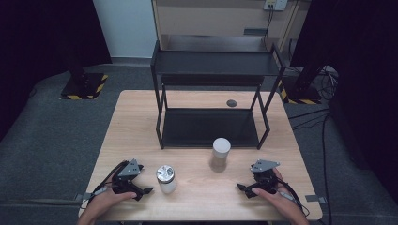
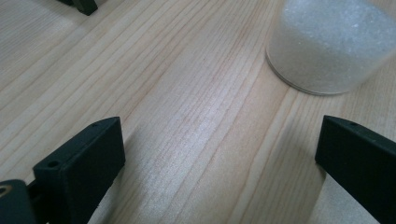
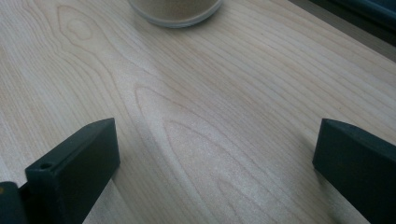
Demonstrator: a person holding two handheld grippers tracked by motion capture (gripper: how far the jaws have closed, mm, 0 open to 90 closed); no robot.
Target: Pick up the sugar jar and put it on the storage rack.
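Two jars stand on the wooden table point(image 1: 197, 197). One has a silver lid and white grains inside point(image 1: 165, 178); its base point(image 2: 331, 46) shows close ahead in the left gripper view. The other has a white lid and tan contents point(image 1: 220, 153); its base point(image 3: 176, 10) shows at the top of the right gripper view. My left gripper point(image 1: 143, 192) rests on the table just left of the silver-lidded jar, open, nothing between its jaws point(image 2: 219, 154). My right gripper point(image 1: 244, 190) rests at the front right, open and empty point(image 3: 215, 158), a short way from the white-lidded jar.
A black two-tier metal shelf rack point(image 1: 213, 65) stands on the back half of the table, its lower tray point(image 1: 209, 127) just behind the white-lidded jar. A small dark disc point(image 1: 231, 102) lies near the back edge. Cables and stand bases sit on the floor beyond.
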